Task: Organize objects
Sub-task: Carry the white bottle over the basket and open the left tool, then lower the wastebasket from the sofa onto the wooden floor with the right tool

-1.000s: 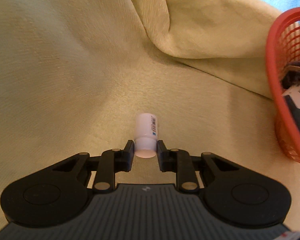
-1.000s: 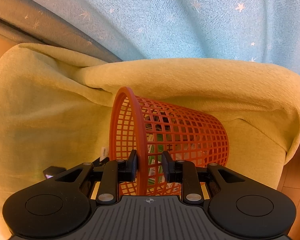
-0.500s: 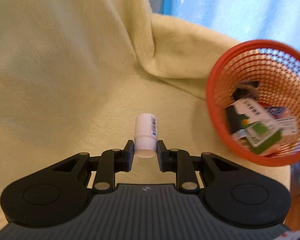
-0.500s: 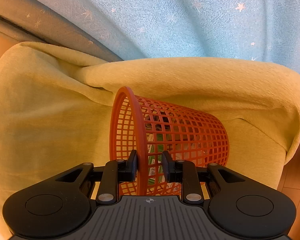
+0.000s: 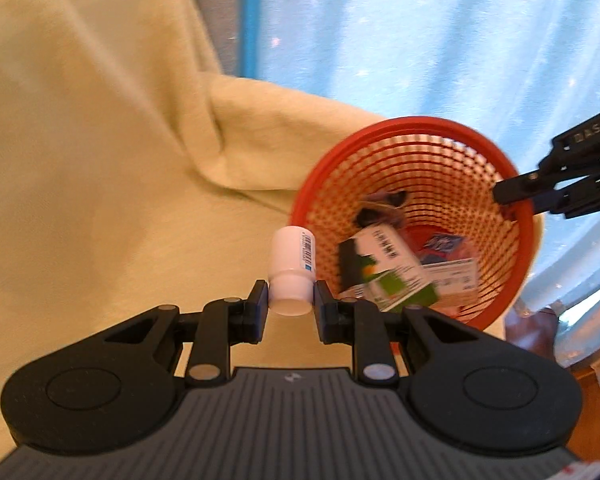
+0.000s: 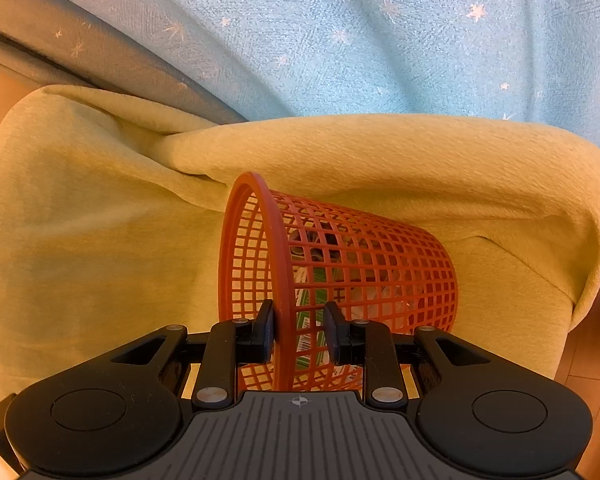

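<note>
My left gripper [image 5: 290, 306] is shut on a small white bottle [image 5: 292, 266] with a barcode label, held in the air just left of the red mesh basket [image 5: 516, 248]. The basket is tipped toward the left wrist camera and holds a green and white box [image 5: 396, 280] and other small packets. In the right wrist view my right gripper [image 6: 299, 330] is shut on the basket's rim [image 6: 278, 280], one finger inside and one outside. That same gripper shows in the left wrist view as the right gripper [image 5: 500, 194] at the basket's far rim.
A yellow-green blanket [image 5: 80, 160] covers the seat and its back [image 6: 380, 152]. A light blue curtain with stars [image 6: 360, 32] hangs behind. Wooden floor [image 6: 592, 360] shows at the far right.
The left gripper has carried the white bottle up and to the right, until it is beside the basket's mouth. The right gripper and basket have stayed still.
</note>
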Tool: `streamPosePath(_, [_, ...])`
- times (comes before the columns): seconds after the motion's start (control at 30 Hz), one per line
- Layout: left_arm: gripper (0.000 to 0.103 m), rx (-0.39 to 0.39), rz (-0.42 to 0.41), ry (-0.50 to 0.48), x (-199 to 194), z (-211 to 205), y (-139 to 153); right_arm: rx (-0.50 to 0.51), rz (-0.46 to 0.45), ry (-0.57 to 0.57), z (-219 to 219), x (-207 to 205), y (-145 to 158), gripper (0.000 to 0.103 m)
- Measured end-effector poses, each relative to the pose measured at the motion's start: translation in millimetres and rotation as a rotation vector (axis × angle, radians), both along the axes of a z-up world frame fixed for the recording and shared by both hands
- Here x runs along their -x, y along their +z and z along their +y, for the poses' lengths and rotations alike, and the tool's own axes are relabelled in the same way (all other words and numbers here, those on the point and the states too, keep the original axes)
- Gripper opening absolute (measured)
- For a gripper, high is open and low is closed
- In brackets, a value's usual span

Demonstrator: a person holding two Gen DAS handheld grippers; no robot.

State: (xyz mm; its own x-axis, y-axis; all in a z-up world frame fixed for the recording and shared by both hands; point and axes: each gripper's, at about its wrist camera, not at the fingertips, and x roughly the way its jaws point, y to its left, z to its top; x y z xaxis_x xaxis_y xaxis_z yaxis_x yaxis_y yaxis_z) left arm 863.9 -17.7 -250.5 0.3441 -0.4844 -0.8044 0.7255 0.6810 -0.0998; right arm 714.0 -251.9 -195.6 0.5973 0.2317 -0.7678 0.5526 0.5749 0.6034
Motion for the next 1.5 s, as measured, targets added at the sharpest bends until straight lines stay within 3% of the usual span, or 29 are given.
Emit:
streamPosePath(0.63, [0.02,0.033,0.02,-0.087,1.4,-47.9,-5.4,-0.015,-0.006,-0.008,-1.8,2.0,-1.2,0.022])
streamPosePath(0.67, [0.021,0.025,0.02,-0.079,1.1,-49.2,-6.5,-0.015,-0.006,-0.009,-2.0,2.2,-1.1,0.022])
streamPosePath(0.7, [0.029,0.027,0.024,-0.085,0.9,-49.5,-7.0,-0.015,-0.006,-0.011,-1.9,2.4,-1.0,0.022])
streamPosePath(0.77, [0.043,0.031,0.019,-0.085,1.9,-49.5,-6.6,-0.017,-0.008,-0.011,-1.8,3.0,-1.1,0.022])
streamPosePath(1.2, [0.043,0.022,0.016,-0.069,-4.6,-34.8,-2.3,-0.021,0.003,-0.04,-1.7,12.3,-2.7,0.022])
streamPosePath(1.5, [0.042,-0.017,0.017,-0.035,4.2,-6.4,2.2,-0.058,0.129,-0.179,-12.1,65.0,-25.0,0.015])
